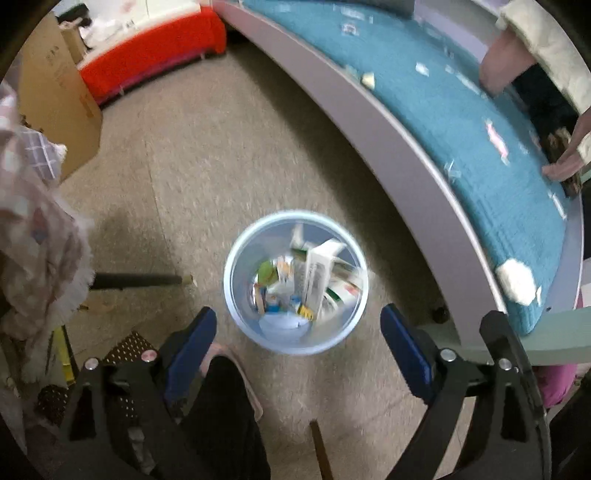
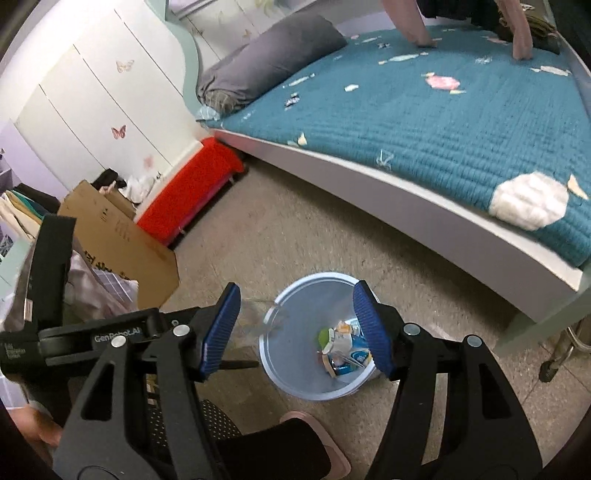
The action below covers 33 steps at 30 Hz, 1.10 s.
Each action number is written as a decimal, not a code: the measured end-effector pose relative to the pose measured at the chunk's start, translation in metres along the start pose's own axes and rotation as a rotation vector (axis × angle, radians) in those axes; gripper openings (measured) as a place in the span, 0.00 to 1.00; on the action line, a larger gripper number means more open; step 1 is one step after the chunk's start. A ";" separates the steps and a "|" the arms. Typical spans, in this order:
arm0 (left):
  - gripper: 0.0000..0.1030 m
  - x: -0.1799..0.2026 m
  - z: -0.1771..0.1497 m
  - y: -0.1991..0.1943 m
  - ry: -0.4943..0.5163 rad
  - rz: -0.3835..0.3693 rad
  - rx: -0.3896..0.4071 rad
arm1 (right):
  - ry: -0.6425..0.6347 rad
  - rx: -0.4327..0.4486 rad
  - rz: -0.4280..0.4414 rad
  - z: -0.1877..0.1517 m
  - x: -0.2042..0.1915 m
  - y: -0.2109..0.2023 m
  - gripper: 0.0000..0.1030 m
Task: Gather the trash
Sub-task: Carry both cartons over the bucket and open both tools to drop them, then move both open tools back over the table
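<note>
A pale blue waste bin (image 1: 231, 266) stands on the beige floor beside the bed, holding several cartons and wrappers. My left gripper (image 1: 298, 314) hangs straight above it, its blue pads wide apart with nothing between them. My right gripper (image 2: 295, 291) also hovers over the bin (image 2: 275, 376), jaws apart. A clear plastic scrap (image 2: 264, 317) shows below the left pad, over the bin's rim, and no pad presses on it. On the teal bedspread (image 2: 424, 129) lie a white crumpled tissue (image 2: 528, 201), a pink wrapper (image 2: 441, 81) and several small paper scraps.
A cardboard box (image 2: 122, 236) and a red bench (image 2: 192, 188) stand left of the bin. A grey pillow (image 2: 269, 55) lies at the bed's head. Another person's hands (image 2: 421, 33) rest on the far side of the bed. My leg and pink slipper (image 1: 229, 369) are near the bin.
</note>
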State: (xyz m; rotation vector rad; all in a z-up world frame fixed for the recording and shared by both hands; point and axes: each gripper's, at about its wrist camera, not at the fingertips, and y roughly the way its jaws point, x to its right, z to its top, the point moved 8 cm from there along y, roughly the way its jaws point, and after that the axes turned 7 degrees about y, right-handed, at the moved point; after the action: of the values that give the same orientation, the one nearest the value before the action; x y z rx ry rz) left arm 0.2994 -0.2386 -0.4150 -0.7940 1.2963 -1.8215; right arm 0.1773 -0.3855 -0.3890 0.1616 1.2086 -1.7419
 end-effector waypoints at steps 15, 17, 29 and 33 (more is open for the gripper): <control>0.86 0.006 -0.037 -0.156 0.109 0.149 0.252 | -0.091 0.070 0.123 0.009 -0.071 -0.080 0.67; 0.86 0.004 -0.040 -0.186 0.135 0.196 0.314 | -0.119 0.087 0.143 0.008 -0.084 -0.095 0.70; 0.86 -0.047 -0.080 -0.287 0.033 0.295 0.451 | -0.236 0.088 0.276 -0.016 -0.167 -0.155 0.81; 0.86 -0.061 -0.091 -0.312 0.021 0.307 0.479 | -0.282 0.074 0.293 -0.019 -0.189 -0.168 0.87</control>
State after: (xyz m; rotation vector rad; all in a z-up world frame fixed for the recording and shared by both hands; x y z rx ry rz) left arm 0.1878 -0.0783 -0.1484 -0.2972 0.8784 -1.7841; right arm 0.1398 -0.2462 -0.1811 0.1252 0.8695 -1.4960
